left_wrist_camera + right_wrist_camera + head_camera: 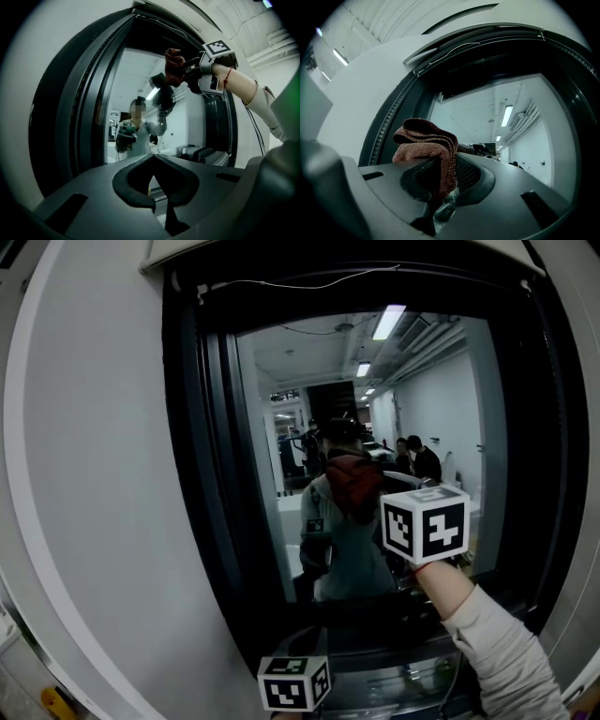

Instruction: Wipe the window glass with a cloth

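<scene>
The window glass (441,399) sits in a dark frame (202,474) and mirrors the room and the person. My right gripper (382,507) is raised to the middle of the pane, shut on a folded red-brown cloth (354,486) that is at the glass. In the right gripper view the cloth (429,145) bulges out above the jaws of the right gripper (440,176). The left gripper view shows that cloth (174,65) and the right gripper (186,71) high up. My left gripper (294,681) hangs low near the sill; its jaws (152,174) are shut on nothing.
A white curved wall (94,484) surrounds the window on the left. A thin cable (300,282) runs along the top of the frame. A metal sill rail (394,667) lies below the glass. The person's sleeve (502,652) reaches in from the lower right.
</scene>
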`<move>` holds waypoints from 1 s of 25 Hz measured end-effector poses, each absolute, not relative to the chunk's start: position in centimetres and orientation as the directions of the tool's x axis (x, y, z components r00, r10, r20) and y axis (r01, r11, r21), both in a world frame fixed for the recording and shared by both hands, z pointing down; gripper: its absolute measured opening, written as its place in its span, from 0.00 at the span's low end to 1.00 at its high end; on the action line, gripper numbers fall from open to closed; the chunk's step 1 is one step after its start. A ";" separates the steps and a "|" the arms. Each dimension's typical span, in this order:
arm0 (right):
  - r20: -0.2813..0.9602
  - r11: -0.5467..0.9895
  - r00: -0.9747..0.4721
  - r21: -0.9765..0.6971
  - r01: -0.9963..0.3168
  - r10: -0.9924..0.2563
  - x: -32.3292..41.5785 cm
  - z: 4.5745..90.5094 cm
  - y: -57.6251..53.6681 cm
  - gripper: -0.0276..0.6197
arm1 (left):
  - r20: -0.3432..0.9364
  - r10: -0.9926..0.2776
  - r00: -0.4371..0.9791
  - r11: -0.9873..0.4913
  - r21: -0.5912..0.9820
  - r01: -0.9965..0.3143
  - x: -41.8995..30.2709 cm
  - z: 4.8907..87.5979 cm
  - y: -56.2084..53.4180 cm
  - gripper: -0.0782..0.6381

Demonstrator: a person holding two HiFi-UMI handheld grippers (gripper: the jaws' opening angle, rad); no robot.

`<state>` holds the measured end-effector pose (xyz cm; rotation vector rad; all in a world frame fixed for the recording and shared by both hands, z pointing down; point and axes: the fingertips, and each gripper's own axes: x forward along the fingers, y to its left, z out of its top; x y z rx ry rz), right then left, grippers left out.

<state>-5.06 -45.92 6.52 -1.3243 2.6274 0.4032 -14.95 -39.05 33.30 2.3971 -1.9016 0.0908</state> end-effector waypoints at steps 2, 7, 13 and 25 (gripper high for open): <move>-0.272 0.555 -0.576 0.157 -0.817 -0.771 -3.8 6.6 -46.1 0.12 | 0.098 -0.967 0.237 -0.235 0.029 -0.972 -14.5 33.3 -39.3 0.11; -0.272 0.513 -0.541 0.172 -0.841 -0.796 -0.5 6.5 -46.6 0.12 | 0.098 -0.960 0.262 -0.260 0.037 -0.965 -12.9 33.4 -40.0 0.11; -0.279 0.454 -0.485 0.170 -0.874 -0.829 3.9 6.3 -47.1 0.12 | 0.098 -0.950 0.296 -0.293 0.046 -0.955 -10.9 33.5 -40.8 0.11; -0.288 0.330 -0.358 0.142 -0.933 -0.888 12.5 6.0 -48.3 0.12 | 0.108 -0.924 0.367 -0.364 0.042 -0.930 -6.9 33.9 -42.4 0.11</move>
